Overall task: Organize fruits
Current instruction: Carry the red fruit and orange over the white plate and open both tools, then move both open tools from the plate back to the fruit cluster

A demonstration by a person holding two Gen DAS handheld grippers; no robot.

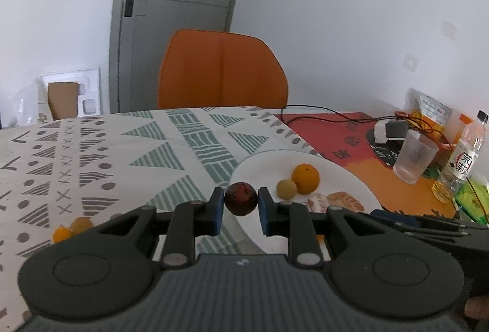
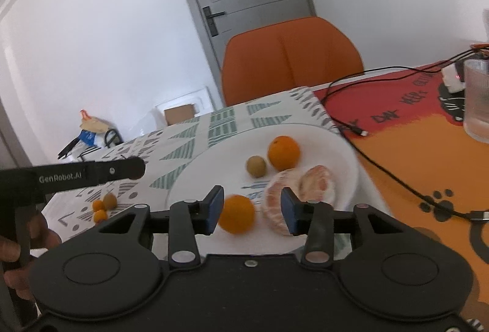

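Note:
My left gripper [image 1: 240, 203] is shut on a dark red round fruit [image 1: 240, 198], held above the near left rim of the white plate [image 1: 259, 161]. On the plate lie an orange [image 1: 305, 178], a small tan fruit [image 1: 286, 189] and peeled citrus pieces [image 1: 336, 201]. My right gripper [image 2: 252, 213] is open; an orange [image 2: 237, 213] sits between its fingers by the left pad, blurred, over the plate [image 2: 330, 145]. The plate also holds another orange [image 2: 283, 152], a tan fruit [image 2: 256, 166] and peeled citrus [image 2: 299, 194].
Small orange fruits [image 1: 71, 228] lie on the patterned cloth left of the plate, with a brown one [image 2: 109, 200] beside them. A glass [image 1: 414, 156], a bottle [image 1: 461, 161], cables [image 2: 397, 176] and a charger sit on the red mat at right. An orange chair [image 1: 221, 71] stands behind the table.

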